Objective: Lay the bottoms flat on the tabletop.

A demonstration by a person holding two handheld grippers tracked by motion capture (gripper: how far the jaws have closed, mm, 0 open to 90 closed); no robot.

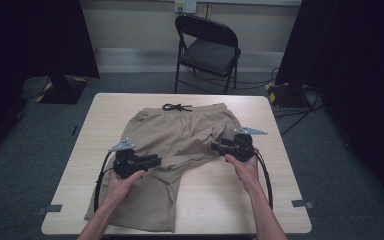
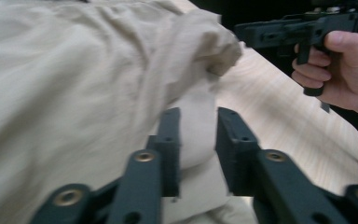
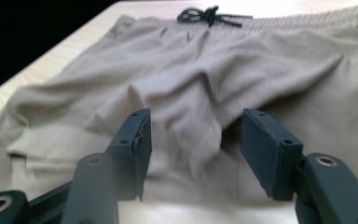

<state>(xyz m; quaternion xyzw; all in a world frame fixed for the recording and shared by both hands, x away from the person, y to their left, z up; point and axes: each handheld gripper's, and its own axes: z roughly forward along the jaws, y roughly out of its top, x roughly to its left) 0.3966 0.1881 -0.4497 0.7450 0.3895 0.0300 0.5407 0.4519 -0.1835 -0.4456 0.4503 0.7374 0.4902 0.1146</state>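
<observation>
Right now I see a pair of tan shorts (image 1: 180,140) spread across a pale wooden counter (image 1: 275,185), waistband at the far edge with a black drawstring (image 1: 177,107) tied at 12 o'clock. One leg runs down toward 7 o'clock and reaches the near edge; the other leg is bunched up toward 3 o'clock.

My left gripper (image 1: 152,161) sits at about 8 o'clock, over the fabric near the crotch of the shorts, pointing toward 3 o'clock. In the left gripper view, its jaws stand partly apart, with cloth showing in the gap behind them; the pads are not pressing on the fabric, so the grip is released.

My right gripper (image 1: 215,146) sits at about 4 o'clock, pointing toward 9 o'clock at the bunched leg. In the right gripper view its jaws stand wide, with a raised fold of the shorts lying between and beyond them, untouched by either pad. This grip is released too.

Each gripper is held by a hand, left hand (image 1: 122,182) and right hand (image 1: 245,167), coming in from 6 o'clock. A black folding chair (image 1: 207,50) stands beyond the counter.
</observation>
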